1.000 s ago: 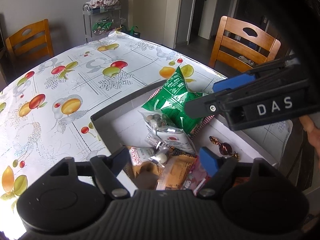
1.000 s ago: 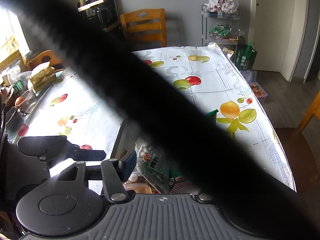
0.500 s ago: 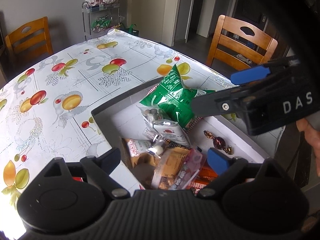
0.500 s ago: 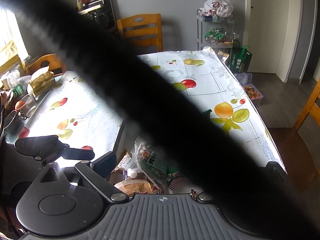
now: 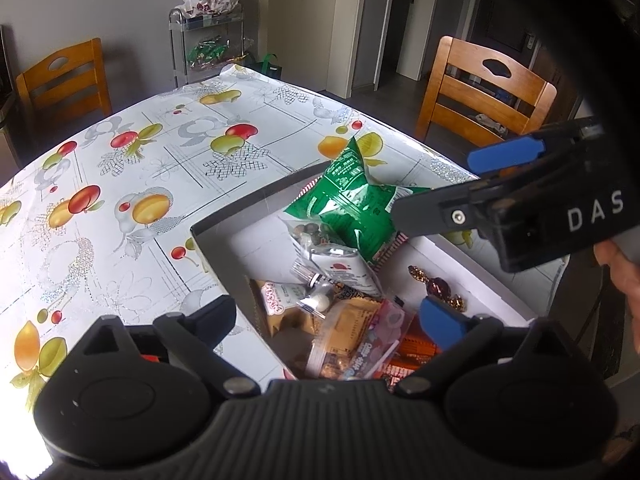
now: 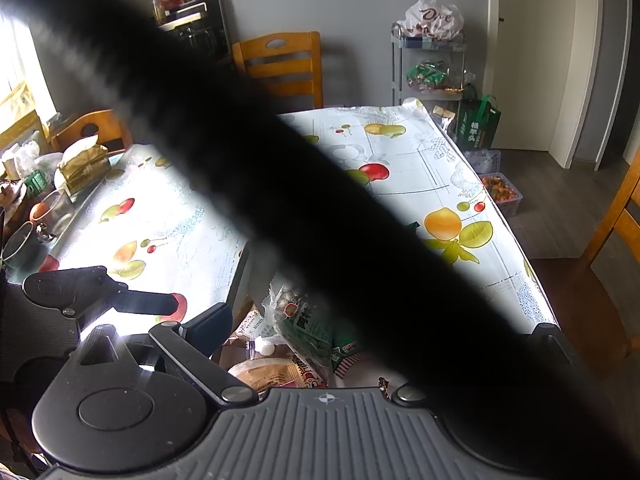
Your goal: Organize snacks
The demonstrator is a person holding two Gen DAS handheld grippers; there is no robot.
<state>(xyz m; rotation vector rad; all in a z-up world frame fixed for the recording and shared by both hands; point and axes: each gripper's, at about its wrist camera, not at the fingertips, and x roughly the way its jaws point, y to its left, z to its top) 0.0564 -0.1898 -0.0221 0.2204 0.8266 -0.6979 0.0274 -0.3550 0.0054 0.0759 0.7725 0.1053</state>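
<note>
Covering the bench (image 5: pixel 120 184) is a white cloth printed with fruit, and you have wooden chairs (image 5: pixel 486 92) standing round it, with a wire rack (image 5: pixel 206 44) of bags against the far wall. At your near edge sits an open white box (image 5: pixel 256 240), and the snacks are heaped inside it. Biggest of them is a green bag (image 5: pixel 348 204), propped tilted against the box's far side. Just below it a clear packet with a white label (image 5: pixel 340 268) leans on the pile, then a tan wrapper (image 5: pixel 352 324) and a pink packet (image 5: pixel 380 340) lie nearest you. A dark red wrapped sweet (image 5: pixel 438 286) lies apart on the box floor, to the right. Your left gripper (image 5: pixel 328 320) hangs over the near end of the box, its fingers opening and already wide, with the packets below them and nothing held. Your right gripper (image 5: pixel 452 184) reaches in from the right above the green bag, fingers spread wide apart and empty; in its own view a dark blurred band hides much of the scene. Part of your hand (image 5: pixel 622 276) shows behind it.
</note>
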